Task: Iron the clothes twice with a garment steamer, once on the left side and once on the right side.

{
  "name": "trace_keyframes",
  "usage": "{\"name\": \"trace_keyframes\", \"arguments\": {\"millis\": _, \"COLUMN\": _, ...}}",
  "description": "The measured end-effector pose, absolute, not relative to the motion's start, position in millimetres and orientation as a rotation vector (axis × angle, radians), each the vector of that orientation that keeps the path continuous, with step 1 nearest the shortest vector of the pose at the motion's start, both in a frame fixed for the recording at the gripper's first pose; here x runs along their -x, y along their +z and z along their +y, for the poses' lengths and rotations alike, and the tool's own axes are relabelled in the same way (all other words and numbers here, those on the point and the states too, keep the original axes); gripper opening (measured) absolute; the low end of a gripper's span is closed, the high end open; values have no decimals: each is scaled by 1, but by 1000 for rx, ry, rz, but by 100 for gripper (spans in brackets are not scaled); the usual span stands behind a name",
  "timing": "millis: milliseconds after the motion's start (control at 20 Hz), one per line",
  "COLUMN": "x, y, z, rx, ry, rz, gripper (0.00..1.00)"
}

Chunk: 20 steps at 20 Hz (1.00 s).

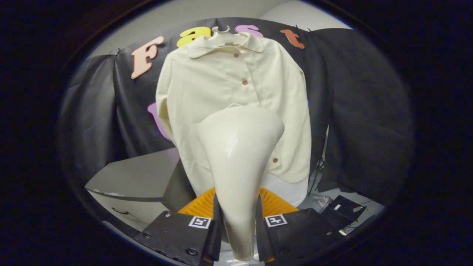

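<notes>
To my left sits a grey table (136,173), well apart from the work. My gripper (238,229) is clamped on the steamer (238,147), both fingers pressing its handle. Its head is raised over the middle of the hanging shirt (221,81). I judge neither side pass is finished yet.

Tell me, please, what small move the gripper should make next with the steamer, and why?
Probably ease the garment steamer forward toward the shirt. The gripper is shut on its handle, and its head points at the lower middle of the shirt hanging on its hanger; contact cannot be told.
</notes>
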State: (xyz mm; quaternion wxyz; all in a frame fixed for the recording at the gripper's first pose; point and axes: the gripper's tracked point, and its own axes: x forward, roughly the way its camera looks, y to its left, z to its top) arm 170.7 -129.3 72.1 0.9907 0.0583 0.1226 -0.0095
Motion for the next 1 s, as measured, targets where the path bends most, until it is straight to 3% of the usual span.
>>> {"name": "trace_keyframes", "arguments": {"millis": 550, "x": -121, "y": 205, "z": -7, "rx": 0, "ry": 115, "rz": 65, "gripper": 39}}
{"name": "trace_keyframes", "arguments": {"millis": 1000, "x": -76, "y": 206, "z": 33, "rx": 16, "ry": 123, "rz": 14, "gripper": 38}}
